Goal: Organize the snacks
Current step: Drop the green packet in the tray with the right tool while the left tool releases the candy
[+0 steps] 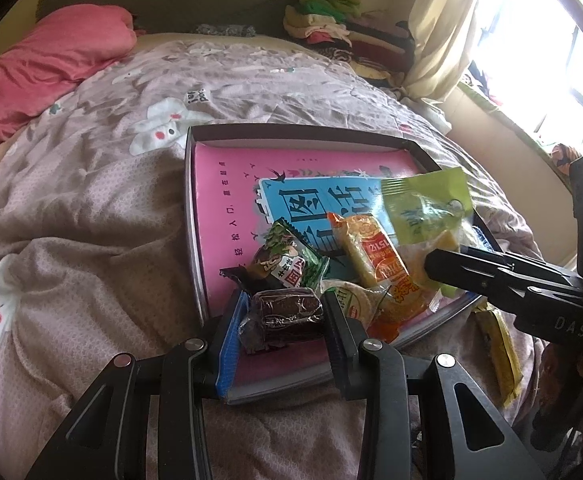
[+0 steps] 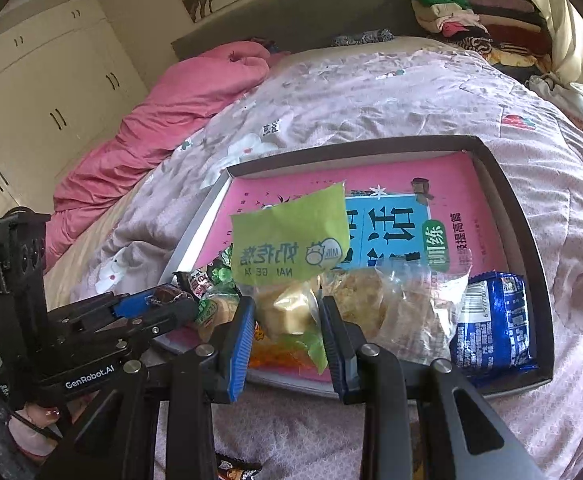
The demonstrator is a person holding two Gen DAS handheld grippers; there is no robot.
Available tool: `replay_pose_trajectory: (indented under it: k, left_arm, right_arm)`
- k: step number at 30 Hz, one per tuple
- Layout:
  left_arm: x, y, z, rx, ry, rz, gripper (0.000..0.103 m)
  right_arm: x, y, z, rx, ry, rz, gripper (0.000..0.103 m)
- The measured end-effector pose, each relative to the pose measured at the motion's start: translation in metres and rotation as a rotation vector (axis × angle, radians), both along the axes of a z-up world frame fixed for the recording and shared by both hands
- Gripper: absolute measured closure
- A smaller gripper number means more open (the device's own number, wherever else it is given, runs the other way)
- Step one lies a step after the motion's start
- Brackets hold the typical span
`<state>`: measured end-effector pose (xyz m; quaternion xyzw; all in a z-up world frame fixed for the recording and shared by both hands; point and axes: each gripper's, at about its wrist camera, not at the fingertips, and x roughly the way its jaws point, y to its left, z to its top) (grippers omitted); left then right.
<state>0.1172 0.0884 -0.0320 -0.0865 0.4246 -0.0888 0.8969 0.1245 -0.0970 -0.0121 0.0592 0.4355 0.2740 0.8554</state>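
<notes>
A dark-rimmed box [image 1: 291, 133] [image 2: 519, 216] with a pink book lining its floor lies on the bed. My left gripper [image 1: 285, 314] is shut on a dark brown wrapped snack [image 1: 287, 316] over the box's near edge. My right gripper [image 2: 287, 322] is shut on a green-topped clear packet of yellow sweets [image 2: 291, 240] [image 1: 427, 208], held over the box. In the box lie a green and brown packet [image 1: 287, 260], an orange packet [image 1: 383, 268], a round cracker pack [image 1: 351, 296] and a blue packet [image 2: 491, 320].
A yellow packet [image 1: 499, 356] lies on the quilt right of the box. A dark snack wrapper [image 2: 235, 470] lies on the quilt below my right gripper. A pink duvet [image 1: 39, 68] is at the bed's left, folded clothes [image 1: 339, 28] at the head.
</notes>
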Motion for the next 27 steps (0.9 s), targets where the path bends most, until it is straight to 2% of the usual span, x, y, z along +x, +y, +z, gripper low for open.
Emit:
replay_pose_trajectory:
  k: [27]
  left_arm:
    - [0.0006, 0.0002, -0.0004, -0.007, 0.004, -0.006, 0.064]
  right_arm:
    - [-0.0047, 0.0057, 0.0042, -0.122, -0.043, -0.048, 0.069]
